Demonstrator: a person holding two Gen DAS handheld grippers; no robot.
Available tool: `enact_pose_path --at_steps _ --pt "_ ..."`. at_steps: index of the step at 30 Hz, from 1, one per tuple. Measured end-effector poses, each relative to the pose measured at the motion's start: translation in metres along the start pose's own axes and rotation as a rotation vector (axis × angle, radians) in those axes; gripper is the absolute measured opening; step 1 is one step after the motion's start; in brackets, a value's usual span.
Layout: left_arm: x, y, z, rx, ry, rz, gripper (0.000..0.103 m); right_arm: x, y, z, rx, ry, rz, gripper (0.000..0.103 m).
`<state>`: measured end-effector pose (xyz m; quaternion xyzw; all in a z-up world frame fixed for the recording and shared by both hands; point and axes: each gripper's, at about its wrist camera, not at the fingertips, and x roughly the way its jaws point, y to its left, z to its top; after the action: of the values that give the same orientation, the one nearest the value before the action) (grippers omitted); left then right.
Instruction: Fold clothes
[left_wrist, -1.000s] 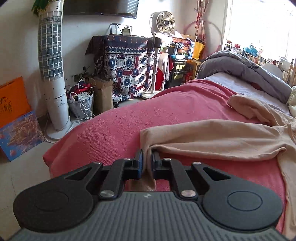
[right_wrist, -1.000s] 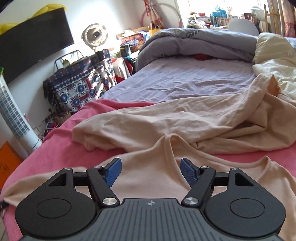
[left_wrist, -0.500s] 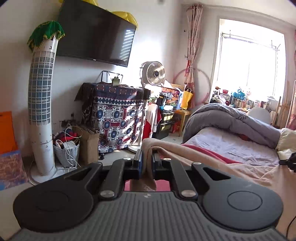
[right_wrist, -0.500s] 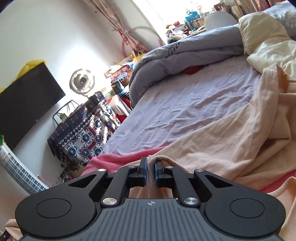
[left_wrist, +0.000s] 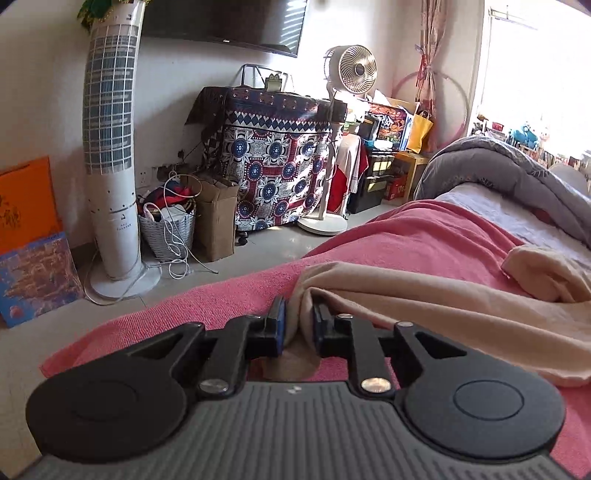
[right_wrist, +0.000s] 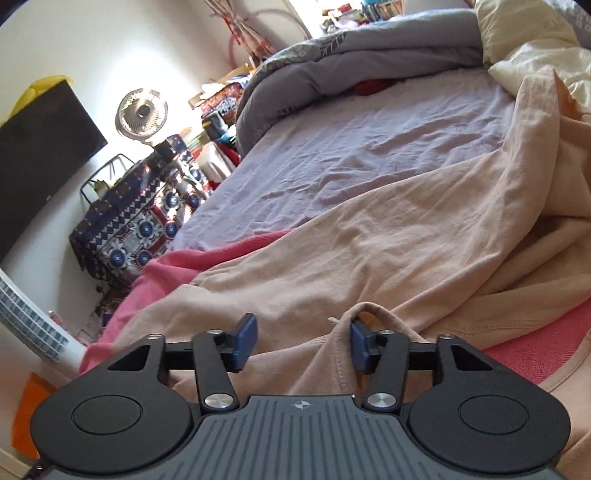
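Having been pinched shut on the shirt (right_wrist: 369, 240) half a second back, now gaping wide over at the right claw (right_wrist: 301, 341), gripping nothing, just a ridge of cloth leaning on its right side. Still clamped on a bunched edge at the left claw (left_wrist: 297, 325), but dropped from mid-air back down to the blanket (left_wrist: 406, 236). Reads like a fold just laid down, with the shirt sprawled rumpled across blanket and sheet (right_wrist: 369, 147), so probably not done.

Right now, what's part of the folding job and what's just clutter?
In the job:
peach garment
left tongs, pinching its edge
right tongs, open over it
pink blanket underneath

Just lying about:
grey duvet
fan
basket
cardboard box
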<state>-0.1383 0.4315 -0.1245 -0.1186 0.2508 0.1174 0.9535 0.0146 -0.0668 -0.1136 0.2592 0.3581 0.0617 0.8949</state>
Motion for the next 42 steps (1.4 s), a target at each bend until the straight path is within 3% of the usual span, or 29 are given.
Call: enact_pose_path --at_steps 1,2,5,7,8,10,12,14,17,18,21,23,26,32,35,37,40,42 --pt "0.000 0.002 0.000 -0.010 0.001 -0.007 0.025 -0.005 -0.001 0.005 0.009 0.025 0.013 0.079" --pt "0.001 0.003 0.000 -0.014 0.002 -0.009 0.025 -0.010 -0.003 0.009 0.012 0.051 0.017 0.083" --pt "0.001 0.003 -0.001 -0.006 -0.001 -0.005 0.025 -0.023 -0.005 0.014 -0.016 0.082 -0.034 0.084" --pt "0.000 0.004 -0.001 -0.005 -0.003 -0.005 0.025 -0.039 0.001 0.008 -0.086 0.040 -0.106 0.083" --pt "0.000 0.004 -0.001 -0.008 -0.003 -0.007 0.025 -0.048 0.009 0.000 -0.155 0.008 -0.136 0.081" --pt "0.000 0.005 -0.001 -0.011 -0.004 -0.010 0.025 -0.065 0.037 -0.029 -0.377 -0.055 -0.160 0.060" --pt "0.000 0.006 -0.002 -0.013 -0.005 -0.012 0.025 -0.070 0.070 -0.069 -0.573 -0.034 -0.126 0.042" --pt "-0.001 0.006 -0.001 -0.018 -0.003 -0.014 0.025 -0.069 0.100 -0.107 -0.727 0.009 -0.078 0.038" --pt "0.000 0.006 0.009 -0.029 0.007 -0.017 0.025 -0.048 0.125 -0.146 -0.807 0.121 -0.020 0.038" --pt "0.001 0.007 0.016 -0.040 0.007 -0.021 0.025 -0.038 0.126 -0.155 -0.811 0.145 -0.039 0.039" --pt "0.002 0.011 0.039 -0.090 -0.002 -0.043 0.024 -0.037 0.127 -0.162 -0.759 0.100 -0.043 0.041" --pt "-0.001 0.009 0.054 -0.124 -0.019 -0.077 0.021 -0.047 0.130 -0.154 -0.722 0.092 -0.008 0.040" --pt "-0.012 -0.001 0.073 -0.117 -0.070 -0.118 0.021 -0.066 0.122 -0.141 -0.591 0.002 0.065 0.041" --pt "-0.034 -0.036 0.095 -0.073 -0.112 -0.181 0.020 -0.078 0.128 -0.148 -0.690 -0.002 -0.014 0.044" --pt "-0.061 -0.059 0.107 -0.032 -0.143 -0.279 0.019 -0.083 0.130 -0.151 -0.739 -0.005 -0.054 0.057" --pt "-0.084 -0.082 0.112 0.037 -0.176 -0.361 0.019 -0.106 0.123 -0.151 -0.735 -0.042 -0.080 0.071" --pt "-0.126 -0.130 0.113 0.174 -0.233 -0.504 0.019 -0.159 0.093 -0.152 -0.676 -0.103 -0.113 0.072" --pt "-0.150 -0.173 0.104 0.252 -0.225 -0.615 0.019 -0.196 0.066 -0.156 -0.599 -0.140 -0.143 0.073"
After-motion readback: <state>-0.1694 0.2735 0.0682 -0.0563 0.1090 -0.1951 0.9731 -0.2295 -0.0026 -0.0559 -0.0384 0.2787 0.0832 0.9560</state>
